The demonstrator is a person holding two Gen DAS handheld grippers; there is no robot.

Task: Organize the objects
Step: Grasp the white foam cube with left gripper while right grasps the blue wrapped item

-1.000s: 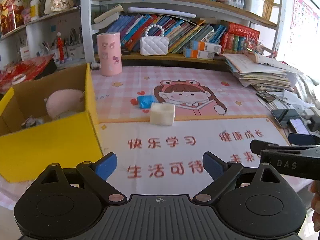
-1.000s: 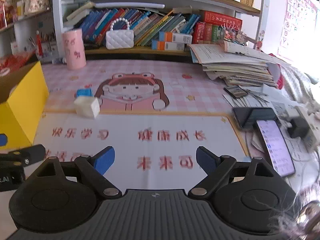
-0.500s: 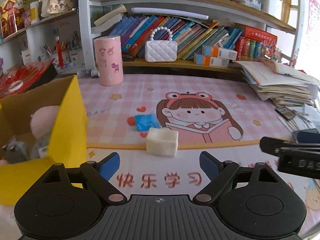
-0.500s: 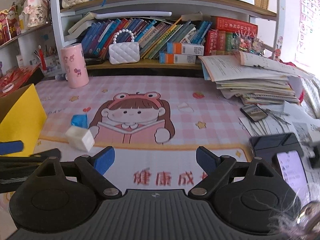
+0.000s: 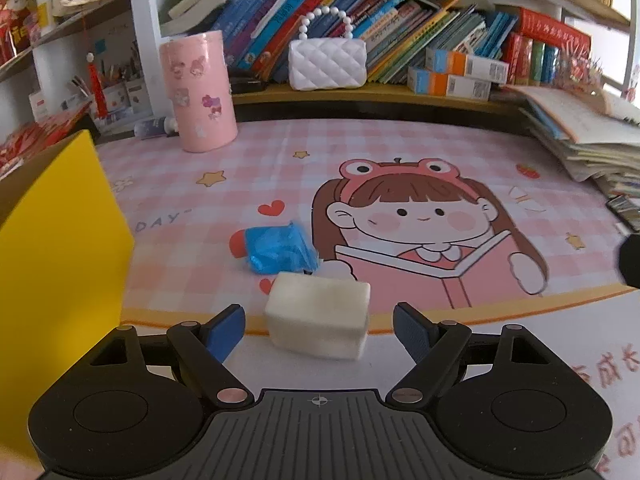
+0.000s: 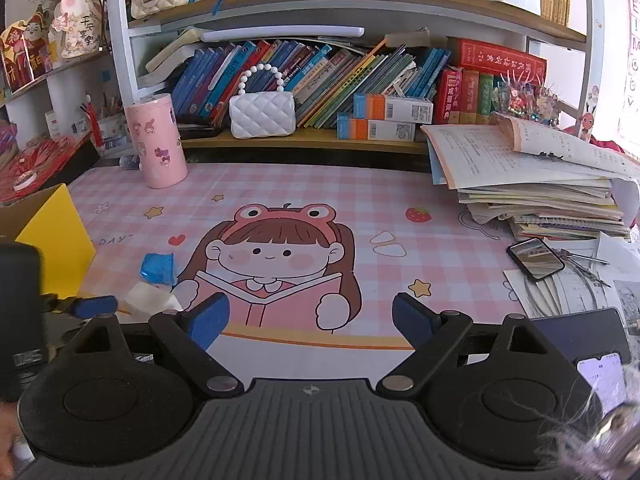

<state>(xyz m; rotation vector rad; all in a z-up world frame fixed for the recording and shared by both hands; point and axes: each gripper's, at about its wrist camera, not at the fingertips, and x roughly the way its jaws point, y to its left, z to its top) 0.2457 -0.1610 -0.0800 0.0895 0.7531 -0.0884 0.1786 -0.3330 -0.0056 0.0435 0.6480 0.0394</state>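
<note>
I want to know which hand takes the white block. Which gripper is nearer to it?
Left. The left gripper brackets the white block, jaws closing, pads not touching; the right gripper hangs off to the block's right.

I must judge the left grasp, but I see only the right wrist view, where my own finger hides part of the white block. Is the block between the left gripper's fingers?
Observer: Yes. The white block sits between the pads of the left gripper, with a gap on each side; the jaws are closing.
Operator: Is anything behind it?
Observer: A blue crumpled packet lies just behind; I cannot tell if they touch.
Operator: And the yellow box?
Observer: Its wall stands left of the gripper, apart from it.
</note>
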